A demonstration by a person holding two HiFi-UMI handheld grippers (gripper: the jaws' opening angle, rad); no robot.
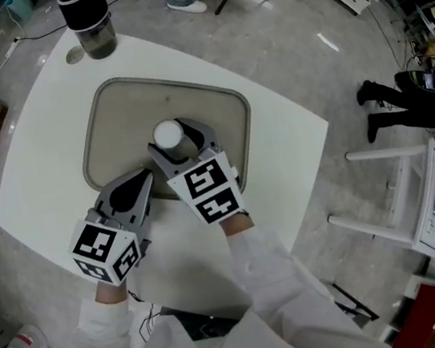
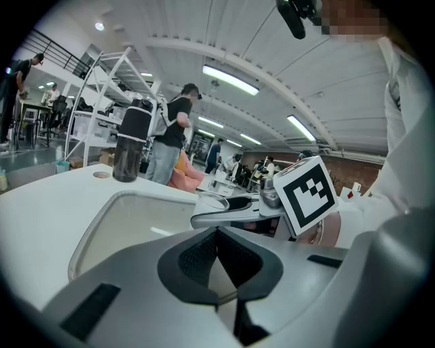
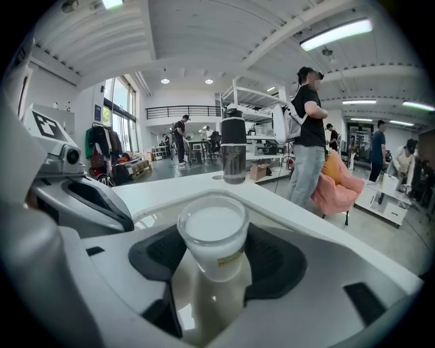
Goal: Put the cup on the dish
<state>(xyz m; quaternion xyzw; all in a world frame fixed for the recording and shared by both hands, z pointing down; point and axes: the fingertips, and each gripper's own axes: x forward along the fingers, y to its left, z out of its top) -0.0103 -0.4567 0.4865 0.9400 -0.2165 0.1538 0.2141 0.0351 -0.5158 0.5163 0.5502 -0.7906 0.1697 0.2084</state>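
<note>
A white cup (image 1: 168, 134) (image 3: 213, 238) stands upright between the jaws of my right gripper (image 1: 173, 137) (image 3: 213, 253), whose pads press on its sides. It is over the middle of the beige, rounded rectangular dish (image 1: 122, 102) (image 3: 275, 199) on the white table. Whether the cup's base touches the dish is hidden. My left gripper (image 1: 146, 177) (image 2: 217, 234) is shut on nothing. It sits at the dish's (image 2: 132, 217) near-left rim, left of the right gripper.
A dark bottle (image 1: 89, 18) (image 2: 129, 149) (image 3: 233, 153) stands near the table's far edge, with a small round disc (image 1: 74, 55) beside it. A white frame (image 1: 415, 196) stands on the floor to the right. People are in the background.
</note>
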